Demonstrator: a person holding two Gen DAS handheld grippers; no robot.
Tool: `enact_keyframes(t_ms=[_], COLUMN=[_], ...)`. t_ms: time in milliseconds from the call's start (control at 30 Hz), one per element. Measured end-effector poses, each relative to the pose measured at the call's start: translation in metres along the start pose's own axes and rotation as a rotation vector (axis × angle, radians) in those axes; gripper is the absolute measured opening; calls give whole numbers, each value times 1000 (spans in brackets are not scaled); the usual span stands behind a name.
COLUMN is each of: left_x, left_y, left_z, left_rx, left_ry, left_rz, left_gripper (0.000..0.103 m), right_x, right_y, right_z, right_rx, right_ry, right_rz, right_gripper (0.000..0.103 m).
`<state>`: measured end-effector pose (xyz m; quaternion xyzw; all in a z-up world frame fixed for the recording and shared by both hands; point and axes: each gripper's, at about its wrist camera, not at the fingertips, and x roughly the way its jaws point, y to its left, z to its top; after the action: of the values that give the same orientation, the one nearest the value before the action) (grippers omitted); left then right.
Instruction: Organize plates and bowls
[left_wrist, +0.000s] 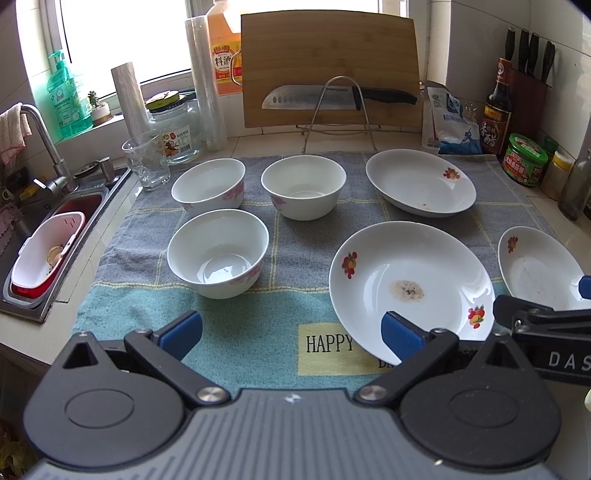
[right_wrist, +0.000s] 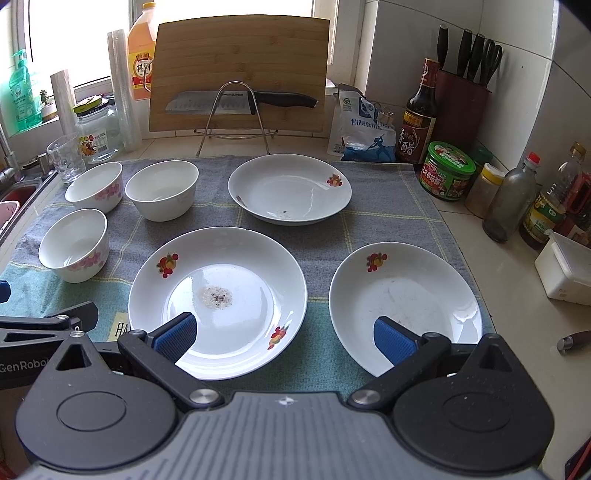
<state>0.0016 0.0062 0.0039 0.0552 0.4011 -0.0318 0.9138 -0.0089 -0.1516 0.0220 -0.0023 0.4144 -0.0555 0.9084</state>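
On the checked towel (right_wrist: 369, 229), three bowls (left_wrist: 218, 253) sit left of the three plates (right_wrist: 218, 299), so like can stack with like. Left gripper (left_wrist: 291, 332) and right gripper (right_wrist: 284, 334) gape wide, holding nothing.

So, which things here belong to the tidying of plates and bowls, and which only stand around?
For the job: three white fruit-print plates; three white pink-flowered bowls.

Only around: bamboo cutting board, black-handled knife, clear drinking glass, green-lidded jar.
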Motion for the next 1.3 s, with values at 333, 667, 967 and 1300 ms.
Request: enact_keyframes(t_ms=[333, 667, 967, 1300], left_x=[1, 0, 6, 16], left_y=[6, 13, 17, -9], left_z=[2, 11, 16, 26], left_rx=[16, 78, 170, 191], left_ry=[-6, -79, -148, -116], left_rz=[-17, -88, -292, -471], left_gripper=[102, 102, 102, 102], right_x=[-2, -9, -24, -12], right_y=[6, 12, 0, -55], right_z=[-1, 0, -13, -51], right_rx=[1, 21, 19, 74], right_ry=[-12, -72, -175, -169], right_rz=[-9, -24, -71, -155], right_gripper=[103, 103, 103, 103])
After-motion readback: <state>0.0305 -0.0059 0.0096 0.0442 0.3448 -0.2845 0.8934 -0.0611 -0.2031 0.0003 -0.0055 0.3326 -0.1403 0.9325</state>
